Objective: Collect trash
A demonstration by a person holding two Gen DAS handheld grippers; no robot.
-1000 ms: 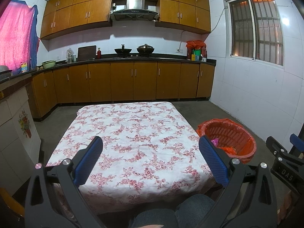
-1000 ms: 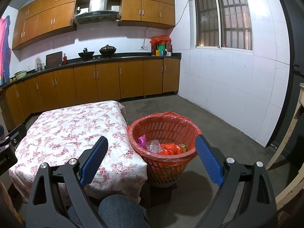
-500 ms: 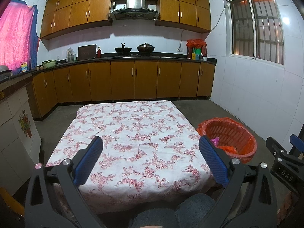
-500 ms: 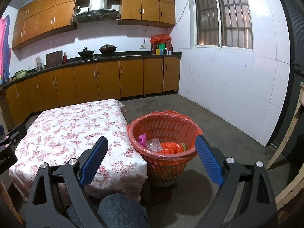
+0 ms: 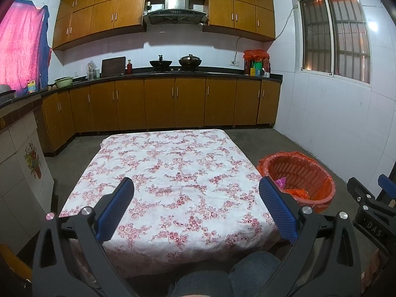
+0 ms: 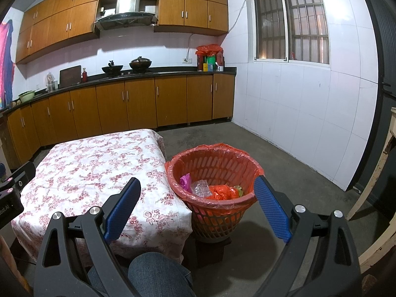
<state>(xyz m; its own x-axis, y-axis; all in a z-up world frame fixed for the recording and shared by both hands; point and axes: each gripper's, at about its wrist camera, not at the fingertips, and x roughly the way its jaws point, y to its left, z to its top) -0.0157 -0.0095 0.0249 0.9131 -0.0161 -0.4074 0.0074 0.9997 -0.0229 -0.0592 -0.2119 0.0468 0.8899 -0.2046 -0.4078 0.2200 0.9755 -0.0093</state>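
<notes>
An orange basket (image 6: 217,212) lined with an orange bag stands on the floor right of a low table with a floral cloth (image 6: 94,173). Inside it lie a pink scrap (image 6: 185,180), a clear crumpled wrapper (image 6: 200,186) and orange plastic (image 6: 221,193). My right gripper (image 6: 196,208) is open, held above the table's near right corner and the basket, with nothing between its fingers. My left gripper (image 5: 196,210) is open over the near part of the floral cloth (image 5: 173,168), also holding nothing. The basket (image 5: 311,173) shows at the right in the left wrist view.
A person's knee in jeans (image 6: 158,274) sits at the table's near edge. Brown cabinets (image 5: 173,104) and a counter with pots (image 5: 173,63) line the far wall. A white tiled wall (image 6: 309,113) stands right, with a wooden frame (image 6: 378,185) at the far right.
Both views have drifted slightly; the basket sits a little lower in the right wrist view. Both grippers stay open and hold nothing.
</notes>
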